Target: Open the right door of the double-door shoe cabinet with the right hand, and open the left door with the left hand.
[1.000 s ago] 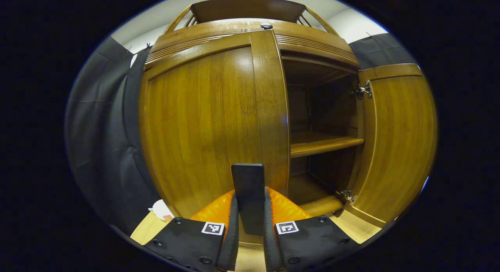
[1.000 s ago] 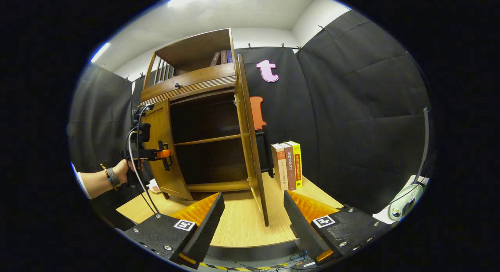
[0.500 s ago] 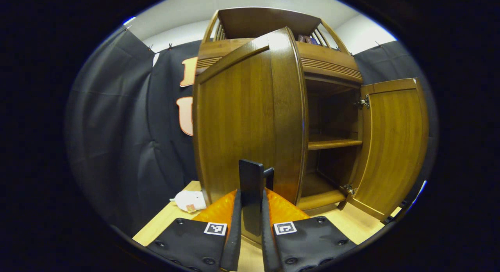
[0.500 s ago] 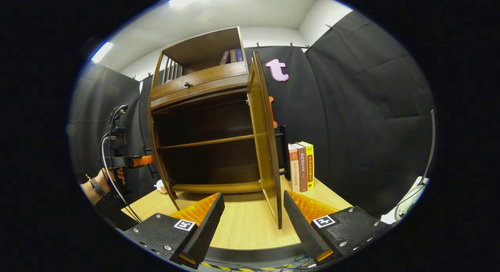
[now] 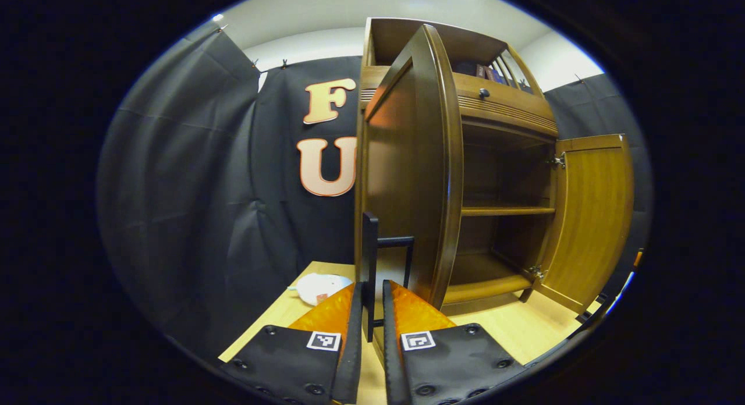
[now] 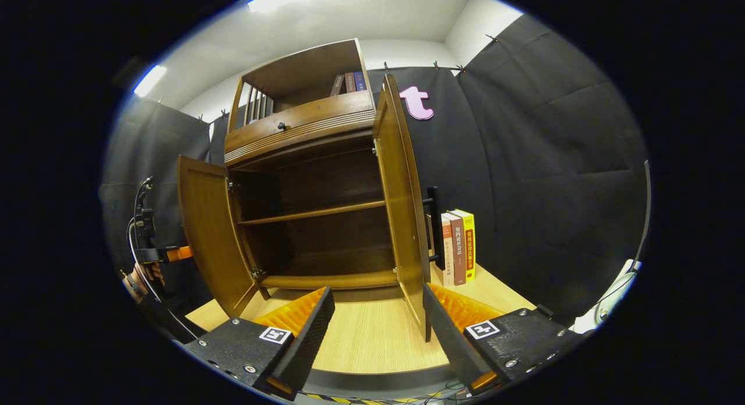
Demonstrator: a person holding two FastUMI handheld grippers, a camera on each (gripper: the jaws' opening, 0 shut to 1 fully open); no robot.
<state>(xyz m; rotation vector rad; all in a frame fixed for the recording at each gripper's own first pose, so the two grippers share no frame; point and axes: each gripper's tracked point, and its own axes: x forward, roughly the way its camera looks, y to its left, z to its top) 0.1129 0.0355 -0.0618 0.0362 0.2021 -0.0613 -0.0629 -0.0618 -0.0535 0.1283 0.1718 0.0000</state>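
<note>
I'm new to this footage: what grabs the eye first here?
The wooden shoe cabinet on the table, both doors swung wide, its inner shelf bare. The left gripper is shut on the left door's handle; the right gripper hangs open before the right door, books beside it.

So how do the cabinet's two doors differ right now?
The left door has its handle clamped between the left tool's fingers; the right door is touched by nothing, its handle free, and the right tool hangs open before the cabinet. Both doors are wooden and swung wide open, baring the shelf.
</note>
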